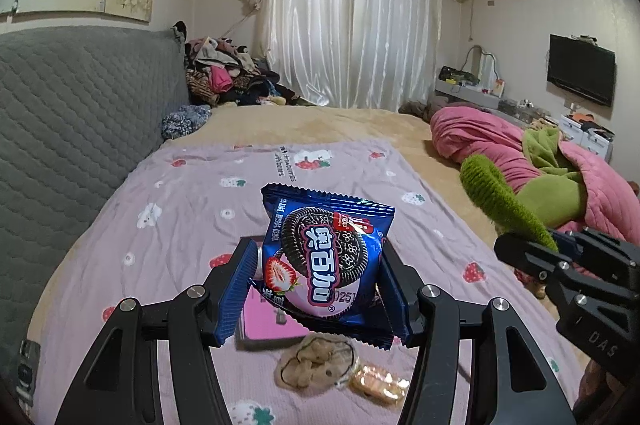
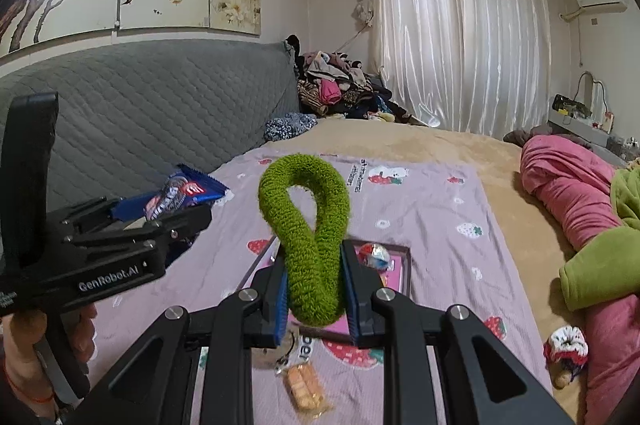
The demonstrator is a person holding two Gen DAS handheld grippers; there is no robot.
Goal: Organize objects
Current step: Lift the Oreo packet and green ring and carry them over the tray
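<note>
left gripper (image 1: 316,273) clamps the blue cookie packet (image 1: 324,257) between its fingers, frame centre | right gripper (image 2: 314,289) pinches the green loop (image 2: 308,225), which rises above its fingertips | pink tray (image 2: 394,265) below both | right view only: foil ball (image 2: 374,255) in tray, red-white scrunchie (image 2: 566,347) lower right | left view: wrapped snacks (image 1: 316,365) on sheet (image 1: 180,217)

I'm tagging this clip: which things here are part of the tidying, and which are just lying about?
Part of the job:
cookie packet in the left hand-held gripper
green hair tie in the right hand-held gripper
pink box

Lying about:
clothes pile
pink quilt
</note>
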